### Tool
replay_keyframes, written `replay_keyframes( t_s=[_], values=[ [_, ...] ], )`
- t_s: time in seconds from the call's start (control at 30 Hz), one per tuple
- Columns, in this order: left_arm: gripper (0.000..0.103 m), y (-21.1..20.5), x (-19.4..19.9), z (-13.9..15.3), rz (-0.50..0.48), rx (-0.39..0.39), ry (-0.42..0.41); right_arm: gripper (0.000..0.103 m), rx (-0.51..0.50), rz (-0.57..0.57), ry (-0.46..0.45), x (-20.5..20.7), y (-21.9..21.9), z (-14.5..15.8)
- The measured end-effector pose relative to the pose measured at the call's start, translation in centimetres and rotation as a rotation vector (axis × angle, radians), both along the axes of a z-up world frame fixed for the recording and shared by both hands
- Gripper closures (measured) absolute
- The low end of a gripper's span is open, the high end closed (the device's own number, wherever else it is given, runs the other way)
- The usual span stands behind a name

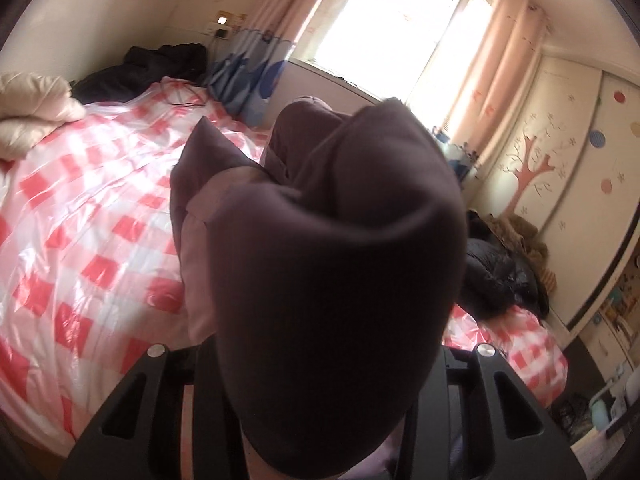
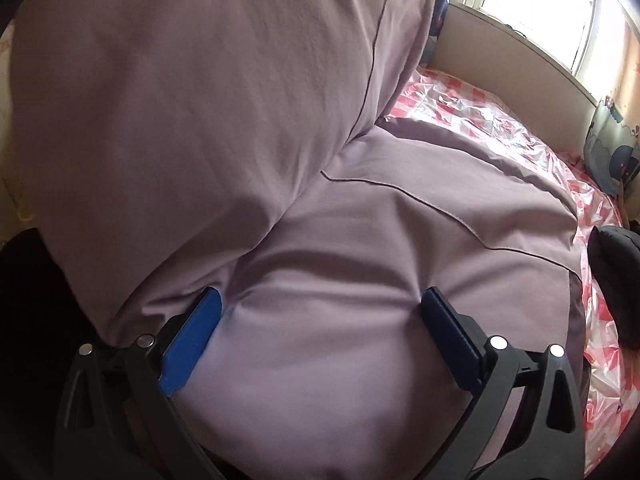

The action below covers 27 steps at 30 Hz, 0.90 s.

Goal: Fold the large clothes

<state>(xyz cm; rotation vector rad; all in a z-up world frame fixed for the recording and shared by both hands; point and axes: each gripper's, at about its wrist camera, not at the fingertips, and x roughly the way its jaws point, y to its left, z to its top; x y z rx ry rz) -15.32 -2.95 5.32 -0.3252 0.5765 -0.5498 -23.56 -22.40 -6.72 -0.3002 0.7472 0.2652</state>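
Note:
A large mauve padded garment point(image 2: 360, 240) lies on the bed, partly lifted and folded over. In the left wrist view a thick fold of the garment point(image 1: 332, 248) bulges up between my left gripper's black arms and hides its fingertips; the left gripper point(image 1: 320, 364) holds it raised above the bed. My right gripper point(image 2: 324, 312) is open, its blue pads point(image 2: 192, 332) pressed into the garment's surface with cloth bulging between them.
The bed has a pink-and-white checked plastic cover point(image 1: 88, 216). A cream pillow point(image 1: 36, 108) and dark clothes point(image 1: 160, 64) lie at its far end. A black jacket point(image 1: 500, 272) and a brown item lie at the right. A window with curtains point(image 1: 400, 28) and a wardrobe point(image 1: 568, 168) stand beyond.

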Motion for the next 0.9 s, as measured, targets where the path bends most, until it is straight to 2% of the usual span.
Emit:
replay_keyframes(
  t_s=[0.1,0.2,0.33,0.5,0.63,0.73,0.83,0.9],
  values=[
    [0.063,-1.5,-0.2,0.1,-0.039,0.026,-0.012,0.006,0.215,0.000,0.007,-1.8,-4.2,2.2],
    [0.063,-2.9,-0.6,0.0,-0.074,0.047,-0.022,0.006,0.515,-0.022,0.046,-2.7,-9.8,3.4],
    [0.064,-5.5,-1.4,-0.3,-0.127,0.079,-0.036,0.006,0.907,-0.086,0.128,-2.8,-17.4,2.4],
    [0.064,-9.7,-2.3,-0.7,-0.213,0.137,-0.050,0.006,1.229,-0.144,0.144,-3.5,-24.1,0.2],
    [0.064,-13.4,-3.7,-1.7,-0.285,0.207,-0.068,0.006,1.298,-0.210,0.080,-4.7,-27.8,0.9],
    [0.064,-16.5,-4.6,-2.8,-0.341,0.287,-0.091,0.006,1.214,-0.226,0.015,-4.3,-29.1,3.8],
    [0.064,-19.3,-5.8,-4.2,-0.384,0.373,-0.121,0.006,1.063,-0.221,-0.031,-4.2,-29.5,7.7],
    [0.064,-20.6,-6.4,-4.9,-0.397,0.412,-0.142,0.006,0.959,-0.208,-0.024,-2.8,-29.4,10.3]
  ],
)
